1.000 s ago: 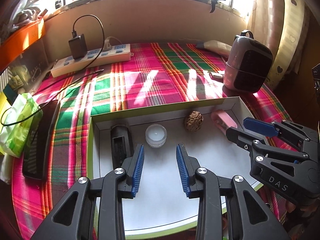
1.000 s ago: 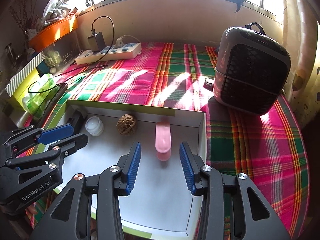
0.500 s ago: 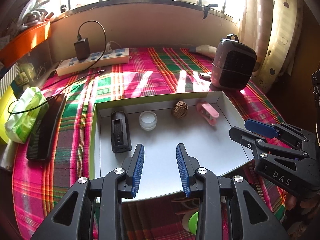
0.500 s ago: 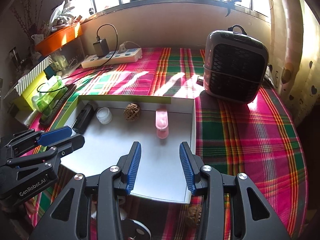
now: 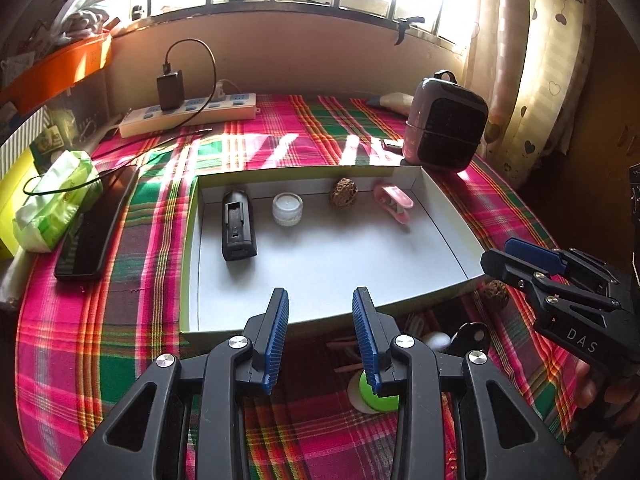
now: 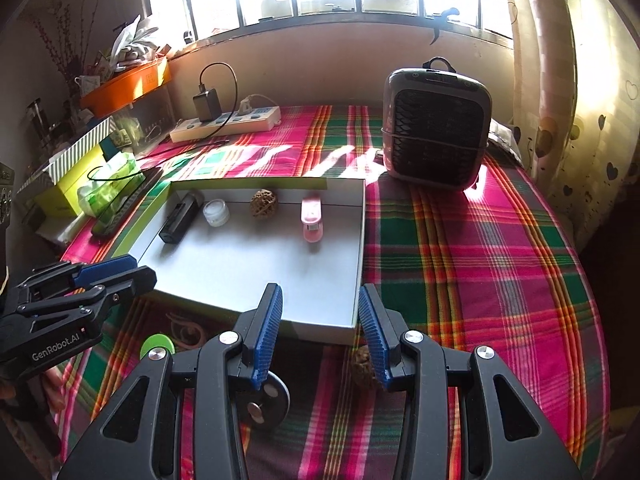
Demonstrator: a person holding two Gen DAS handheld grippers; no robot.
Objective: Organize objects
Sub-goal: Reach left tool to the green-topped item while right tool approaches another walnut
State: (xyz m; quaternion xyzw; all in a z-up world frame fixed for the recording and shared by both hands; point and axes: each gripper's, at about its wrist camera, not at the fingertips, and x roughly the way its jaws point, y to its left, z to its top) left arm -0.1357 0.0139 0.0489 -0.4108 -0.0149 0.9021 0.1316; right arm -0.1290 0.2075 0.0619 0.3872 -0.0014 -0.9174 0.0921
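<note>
Both the left gripper [image 5: 320, 320] and right gripper [image 6: 320, 316] hang part-open and empty over the tray's [image 5: 448, 216] near edge, presumably because four sorted items line its far wall.

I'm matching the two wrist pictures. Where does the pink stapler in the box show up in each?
Left wrist view: pink stapler at the box's far right corner, right of the walnut.
Right wrist view: pink stapler against the box's far wall, right of centre.
Shared landmark: the walnut, just left of it in both views.
</note>
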